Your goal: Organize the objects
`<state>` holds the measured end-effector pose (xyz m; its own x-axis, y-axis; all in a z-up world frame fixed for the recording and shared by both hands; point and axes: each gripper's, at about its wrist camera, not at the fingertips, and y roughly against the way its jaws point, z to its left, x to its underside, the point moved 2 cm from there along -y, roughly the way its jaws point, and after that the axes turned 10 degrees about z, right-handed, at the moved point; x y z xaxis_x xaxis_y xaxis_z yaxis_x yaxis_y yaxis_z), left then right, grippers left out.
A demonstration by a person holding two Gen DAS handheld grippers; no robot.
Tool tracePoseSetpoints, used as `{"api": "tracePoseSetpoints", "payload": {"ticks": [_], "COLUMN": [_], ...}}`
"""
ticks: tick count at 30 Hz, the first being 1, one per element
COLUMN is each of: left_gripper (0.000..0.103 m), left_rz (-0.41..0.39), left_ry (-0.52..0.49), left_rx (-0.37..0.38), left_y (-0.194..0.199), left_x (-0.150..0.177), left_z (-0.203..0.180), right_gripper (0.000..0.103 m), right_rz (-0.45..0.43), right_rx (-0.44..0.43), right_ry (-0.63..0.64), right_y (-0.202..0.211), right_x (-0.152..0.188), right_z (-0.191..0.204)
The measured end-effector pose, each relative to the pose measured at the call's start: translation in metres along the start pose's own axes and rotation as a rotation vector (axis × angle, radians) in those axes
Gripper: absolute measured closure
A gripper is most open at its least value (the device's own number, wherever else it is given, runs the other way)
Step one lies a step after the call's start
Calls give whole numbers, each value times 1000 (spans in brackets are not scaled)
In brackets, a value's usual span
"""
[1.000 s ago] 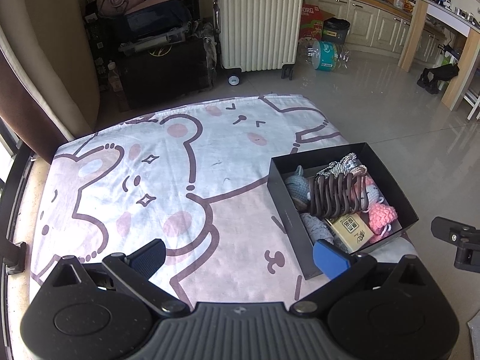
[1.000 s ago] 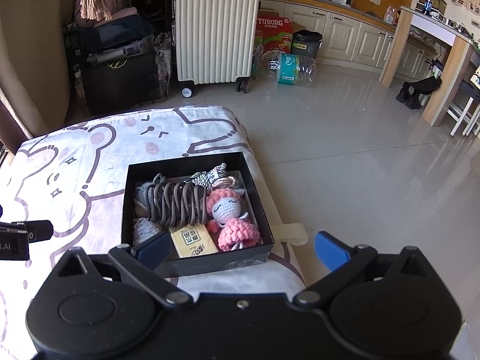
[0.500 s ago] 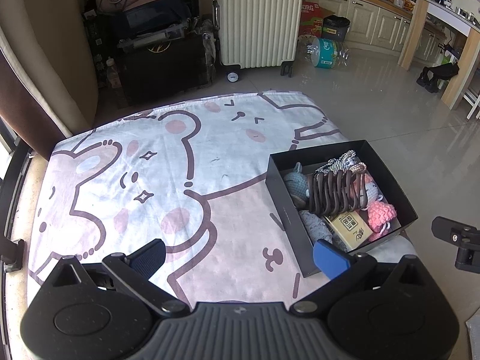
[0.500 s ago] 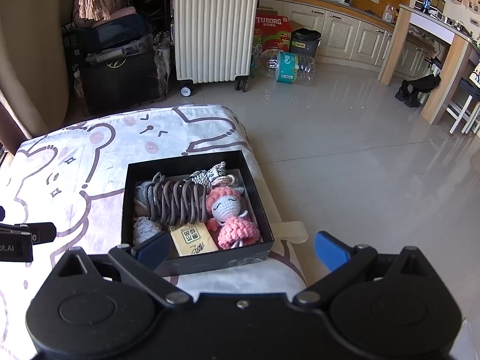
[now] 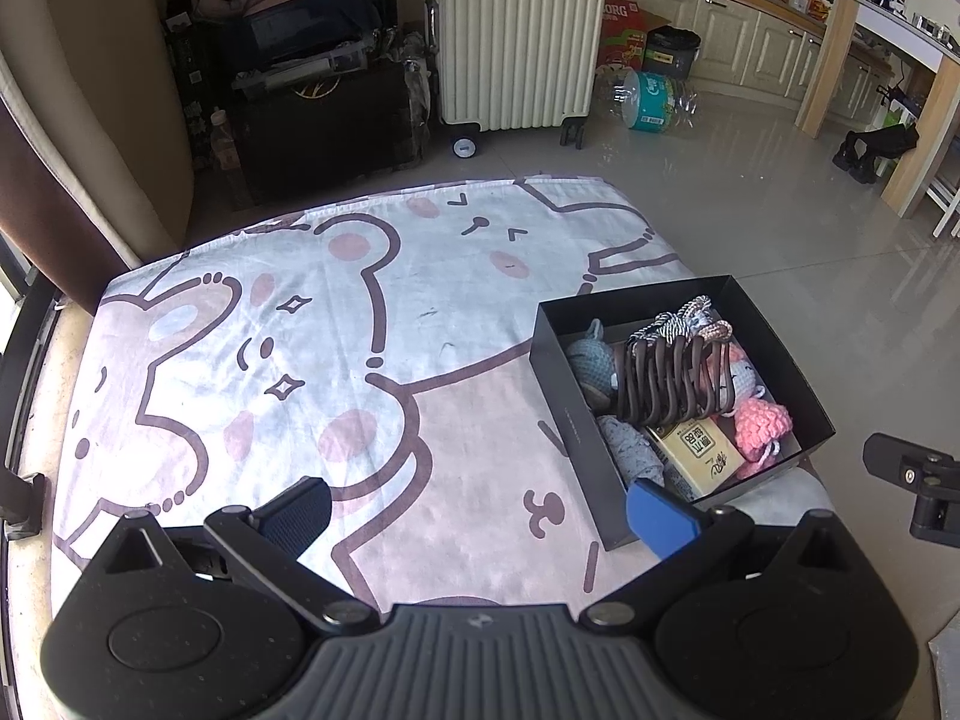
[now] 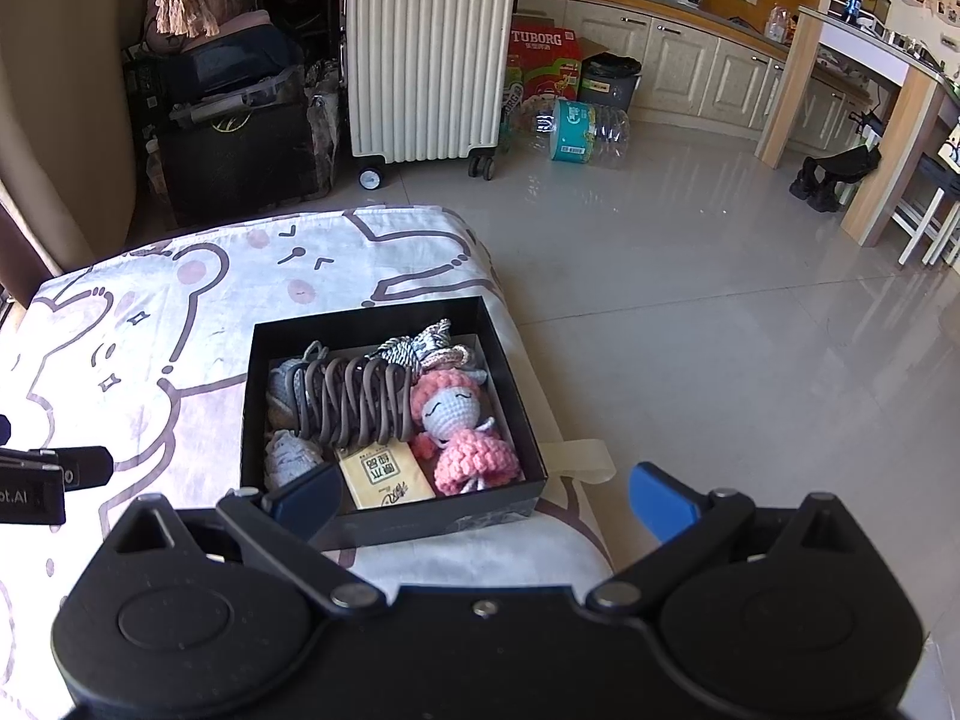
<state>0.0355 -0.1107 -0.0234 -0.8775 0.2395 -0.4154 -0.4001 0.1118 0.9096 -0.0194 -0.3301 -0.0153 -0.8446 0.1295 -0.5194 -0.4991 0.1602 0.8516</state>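
Black box (image 6: 390, 519) near cloth-covered bench (image 5: 360, 330) edge, packed: brown hair claw clip (image 6: 354, 399), pink crochet doll (image 6: 462, 426), yellow packet (image 6: 384, 474). Left claw (image 5: 480, 510) wide, empty. Right claw (image 6: 483, 495) wide, empty.

A home; kitchen cabinets (image 6: 690, 69), suitcase (image 6: 427, 60) (wheeled), cartoon blanket (image 5: 336, 360), tiled floor (image 6: 720, 300)

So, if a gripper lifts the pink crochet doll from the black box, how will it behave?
The pink crochet doll looks yarn-made, so probably soft and light. Its limbs may dangle. It touches the brown hair claw, which could shift.
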Motion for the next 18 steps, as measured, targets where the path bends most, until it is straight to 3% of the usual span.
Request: {"api": "tracePoseSetpoints", "payload": {"ticks": [18], "left_gripper": [0], "left_rz": [0], "left_ry": [5], "left_rx": [6], "left_y": [-1], "left_x": [0], "left_z": [1], "right_gripper": [0], "right_rz": [0], "right_rx": [1], "right_ry": [0], "right_y": [0], "right_x": [0], "right_z": [0]}}
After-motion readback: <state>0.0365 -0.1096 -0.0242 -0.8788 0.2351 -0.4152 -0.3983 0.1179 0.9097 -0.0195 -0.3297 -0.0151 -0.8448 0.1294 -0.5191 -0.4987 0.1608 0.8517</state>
